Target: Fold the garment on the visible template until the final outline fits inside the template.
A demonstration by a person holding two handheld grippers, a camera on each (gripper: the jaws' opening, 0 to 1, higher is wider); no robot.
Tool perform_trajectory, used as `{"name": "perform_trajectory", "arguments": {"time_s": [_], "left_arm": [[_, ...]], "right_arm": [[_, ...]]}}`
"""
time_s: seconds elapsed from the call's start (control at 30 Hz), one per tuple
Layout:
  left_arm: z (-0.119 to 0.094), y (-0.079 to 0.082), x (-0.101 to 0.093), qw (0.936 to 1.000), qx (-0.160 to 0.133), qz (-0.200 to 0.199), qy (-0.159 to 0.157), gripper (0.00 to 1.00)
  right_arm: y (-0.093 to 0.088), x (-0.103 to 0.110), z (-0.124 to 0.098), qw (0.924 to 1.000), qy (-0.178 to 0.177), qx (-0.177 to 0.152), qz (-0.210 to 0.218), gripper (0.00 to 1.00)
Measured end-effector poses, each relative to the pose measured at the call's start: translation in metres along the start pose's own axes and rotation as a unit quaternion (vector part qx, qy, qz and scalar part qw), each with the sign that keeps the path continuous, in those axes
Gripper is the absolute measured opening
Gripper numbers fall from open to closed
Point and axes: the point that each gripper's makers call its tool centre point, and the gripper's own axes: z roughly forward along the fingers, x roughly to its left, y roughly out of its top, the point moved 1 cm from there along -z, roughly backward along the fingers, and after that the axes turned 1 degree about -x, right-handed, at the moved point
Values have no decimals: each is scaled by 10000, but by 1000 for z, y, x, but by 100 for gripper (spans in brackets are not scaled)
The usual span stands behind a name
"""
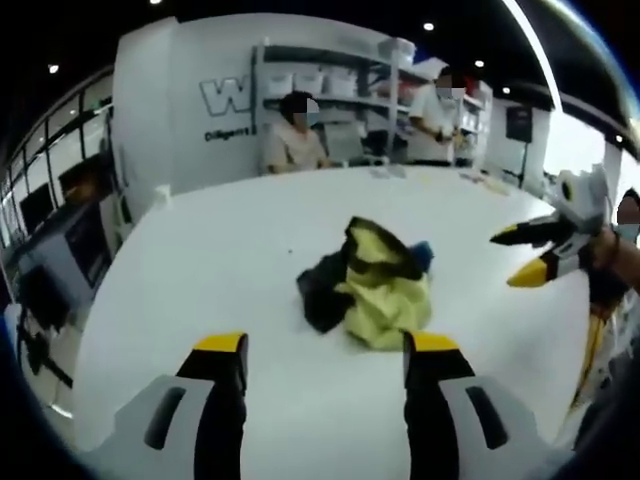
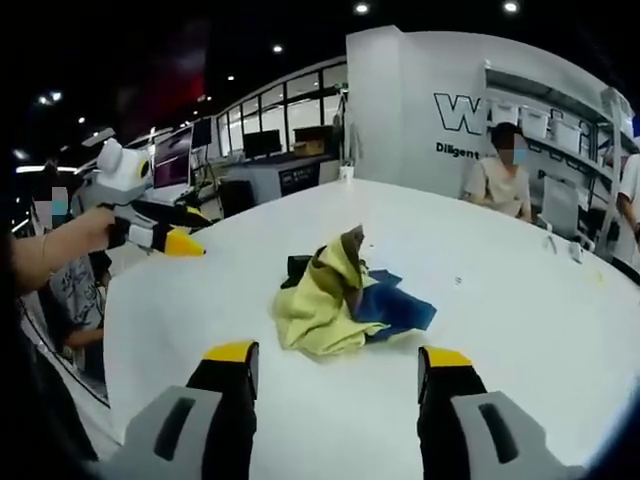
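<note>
We see a large white table (image 1: 220,260) spread under both grippers, with a white wall behind it bearing dark lettering (image 2: 462,115) and grey shelves (image 1: 330,80) stacked with pale boxes. Two people are at the far edge of the table, one seated (image 1: 292,135) and one standing (image 1: 432,115) by the shelves. Near the middle of the table lies the garment (image 1: 375,285), crumpled in a heap rather than spread flat: mostly pale yellow, with dark folds on one side and a blue part showing beside the yellow in the right gripper view (image 2: 335,295). We cannot make out any template outline on the table around it. In the left gripper view the left gripper (image 1: 325,345) hangs short of the heap, its yellow-tipped jaws well apart and holding nothing. The right gripper (image 1: 520,255) comes in from the right of that view, held in a hand, its jaws parted and clear of the cloth. In the right gripper view the right gripper (image 2: 340,357) likewise stands wide apart before the garment, and the left gripper (image 2: 185,230) hovers at the left, slightly parted, off the fabric.
</note>
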Motion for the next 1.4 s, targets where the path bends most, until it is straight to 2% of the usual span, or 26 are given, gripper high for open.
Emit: {"name": "perform_trajectory", "arguments": {"time_s": [0.17,0.43,0.8,1.1,1.2,1.4], "left_arm": [[8,6,2,10000,-53,78,-25,56],[26,16,8,9998,-120,173,-36,52],[56,19,15,9997,-111,223,-39,48],[80,16,20,9995,-40,312,-41,45],[93,15,19,9992,46,376,-93,44],[110,21,15,9986,20,497,-153,43]], "right_arm": [[6,-9,16,10000,35,3,-57,59],[7,-10,27,9999,105,12,-87,55],[3,-15,47,9999,96,77,-36,51],[7,-18,59,9999,46,58,-82,45],[8,-19,67,9998,44,38,-168,43],[5,-18,78,9996,41,126,-233,40]]}}
